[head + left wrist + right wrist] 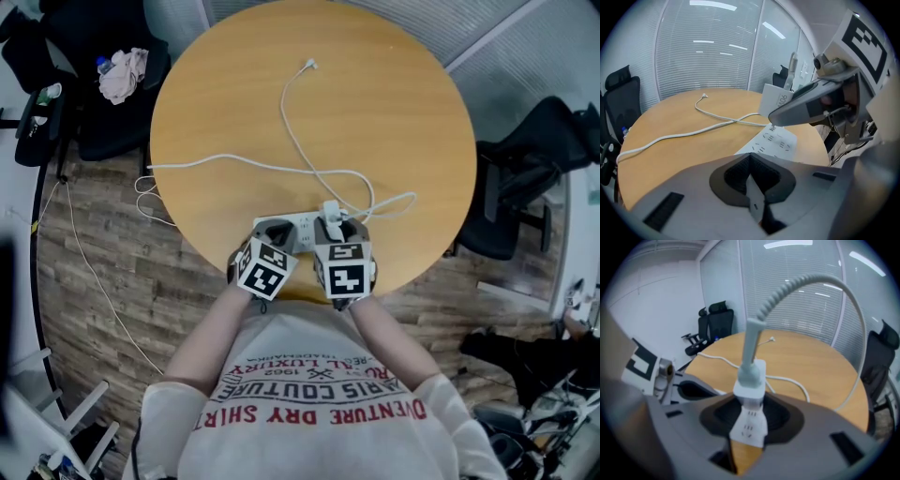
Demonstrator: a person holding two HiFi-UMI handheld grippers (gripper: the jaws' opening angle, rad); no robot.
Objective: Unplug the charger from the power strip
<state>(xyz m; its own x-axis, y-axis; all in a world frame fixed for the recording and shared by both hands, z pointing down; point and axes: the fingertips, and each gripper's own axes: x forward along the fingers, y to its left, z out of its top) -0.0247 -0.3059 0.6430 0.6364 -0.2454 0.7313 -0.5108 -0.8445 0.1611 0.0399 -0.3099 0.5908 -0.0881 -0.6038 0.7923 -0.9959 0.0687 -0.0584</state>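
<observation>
From above, the power strip (295,228) lies along the near edge of the round wooden table (394,103), a white bar with both my claws over it. My left claw (273,232) sits over its left end. My right claw (337,227) is at its right end, clamped on the charger (331,208), a small white block. White cable (298,150) loops across the tabletop beyond it toward the far side. In the left gripper view, my left claw's pads (738,176) are drawn together, meeting at the tips, and the strip's socket face (774,140) lies just beyond them to the right. The charger (774,99), pale with grey print on its side, stands above that face. A finger (806,105) of my right claw hides its underside, so I cannot tell whether the prongs are clear. In the right gripper view, the charger (751,380) stands upright, pinched on both sides by my dark pads. Its ribbed, pale cable sleeve (752,343) rises from the top and arches over to the right.
</observation>
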